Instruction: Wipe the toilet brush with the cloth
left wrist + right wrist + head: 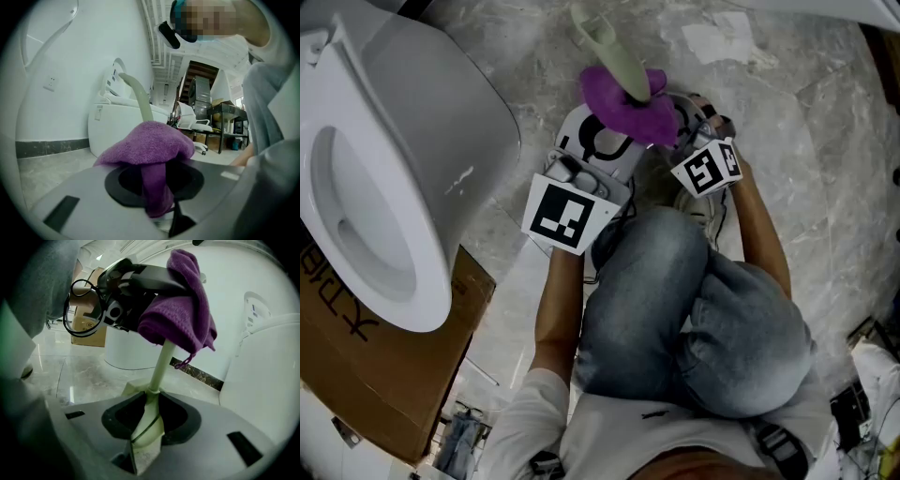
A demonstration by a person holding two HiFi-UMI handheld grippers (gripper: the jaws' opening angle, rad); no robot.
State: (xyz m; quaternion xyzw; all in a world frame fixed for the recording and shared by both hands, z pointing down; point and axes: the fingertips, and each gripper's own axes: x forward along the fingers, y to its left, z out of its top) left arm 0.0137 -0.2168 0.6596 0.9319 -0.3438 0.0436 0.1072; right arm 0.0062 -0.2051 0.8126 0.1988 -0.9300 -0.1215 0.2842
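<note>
The pale green toilet brush (607, 39) stands up from the marble floor, its handle curving away at the top. A purple cloth (628, 103) is bunched over the stem. My left gripper (617, 129) is shut on the cloth; in the left gripper view a fold of the cloth (147, 145) hangs pinched between the jaws of my left gripper (154, 190), and the brush handle (138, 96) rises behind it. My right gripper (147, 425) is shut on the brush's wider lower part (149, 420), below the cloth (183, 310). In the head view my right gripper (677, 120) sits just right of the cloth.
A white toilet (394, 169) with its lid raised fills the left. A cardboard box (394, 375) lies beneath it. The person squats with knees (675, 300) close behind both grippers. Grey marble floor (825, 141) spreads to the right, and a second white fixture (262, 380) stands near.
</note>
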